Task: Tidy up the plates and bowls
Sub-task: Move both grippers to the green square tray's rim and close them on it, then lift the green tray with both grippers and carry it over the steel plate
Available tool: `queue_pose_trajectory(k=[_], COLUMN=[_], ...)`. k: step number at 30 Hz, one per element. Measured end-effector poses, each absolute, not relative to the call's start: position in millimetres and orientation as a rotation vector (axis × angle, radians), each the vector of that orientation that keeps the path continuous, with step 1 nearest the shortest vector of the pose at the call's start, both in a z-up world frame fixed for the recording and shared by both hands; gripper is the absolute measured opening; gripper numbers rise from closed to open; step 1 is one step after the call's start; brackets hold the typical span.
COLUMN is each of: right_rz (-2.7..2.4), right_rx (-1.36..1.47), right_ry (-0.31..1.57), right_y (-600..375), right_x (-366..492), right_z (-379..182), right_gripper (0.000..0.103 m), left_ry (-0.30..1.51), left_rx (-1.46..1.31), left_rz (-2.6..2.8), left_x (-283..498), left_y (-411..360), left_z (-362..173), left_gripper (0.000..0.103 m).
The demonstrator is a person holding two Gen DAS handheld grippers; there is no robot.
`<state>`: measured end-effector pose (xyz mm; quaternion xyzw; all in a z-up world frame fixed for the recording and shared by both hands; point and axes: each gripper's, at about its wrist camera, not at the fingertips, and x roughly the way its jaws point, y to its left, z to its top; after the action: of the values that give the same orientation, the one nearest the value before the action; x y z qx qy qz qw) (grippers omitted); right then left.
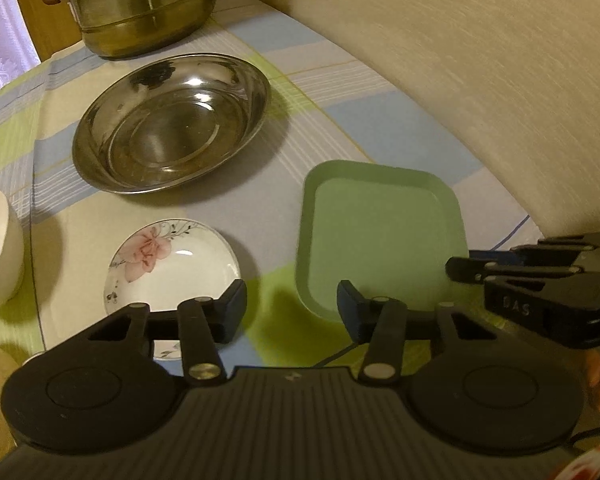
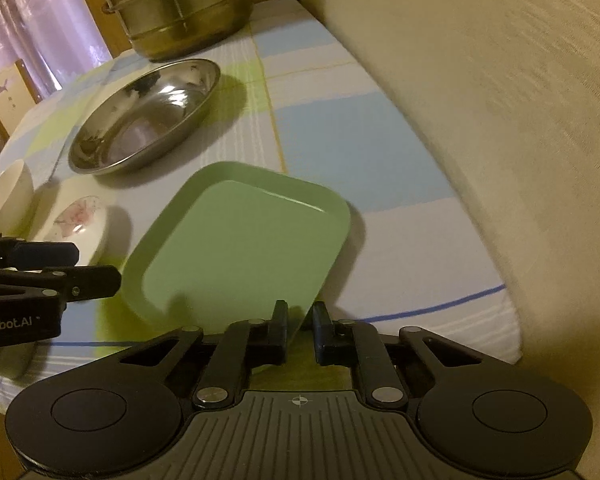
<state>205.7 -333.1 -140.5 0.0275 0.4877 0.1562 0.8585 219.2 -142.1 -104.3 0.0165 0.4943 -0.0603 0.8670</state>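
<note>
Green square plate (image 2: 244, 236) on checked tablecloth (image 2: 364, 136), near edge pinched in narrowed right gripper (image 2: 301, 322) for lifting toward a stack; left gripper (image 1: 291, 300) spread, empty, between floral saucer (image 1: 172, 256) and plate, likely next pick

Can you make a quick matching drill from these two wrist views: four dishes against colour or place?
Column 1:
1. square plate
2. wide metal dish
3. small round saucer
4. tall stacked pot

Column 2:
A. white with a pink flower
B. far end of the table, by the wall
C. plain green, its near edge between the right gripper fingers
D. shiny steel, empty, mid-table

Pairs: 1-C, 2-D, 3-A, 4-B
</note>
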Motion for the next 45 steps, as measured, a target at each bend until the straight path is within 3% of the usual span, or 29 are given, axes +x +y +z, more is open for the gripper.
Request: queue_pose_trajectory(k=[15,22,33,45], right_rz=[0.339,0.362,0.384,0.407], right_rx=[0.091,0.053,0.027,0.034], right_ry=[1.022,0.999,0.989,0.89], right_y=[-352.8,-350.4,-350.6,-333.6], right_x=[228.7,226.8,226.3,233.0], right_z=[-141.6,-142.9,-141.5,-100.8], right_gripper=[0.013,0.013,0.011,0.009], left_ry=[1.035,1.057,1.024,0.948], left_rx=[0.02,-0.018,0.002,-0.015], left_rz=[-0.109,-0.087,-0.067,-0.046], left_x=[238.7,242.1,236.2,240.3], left_y=[-162.4,-162.6,-172.3,-149.4], left_z=[-124.9,-132.2,-124.6,-94.0], left_gripper=[0.026,0.006,0.005,0.006])
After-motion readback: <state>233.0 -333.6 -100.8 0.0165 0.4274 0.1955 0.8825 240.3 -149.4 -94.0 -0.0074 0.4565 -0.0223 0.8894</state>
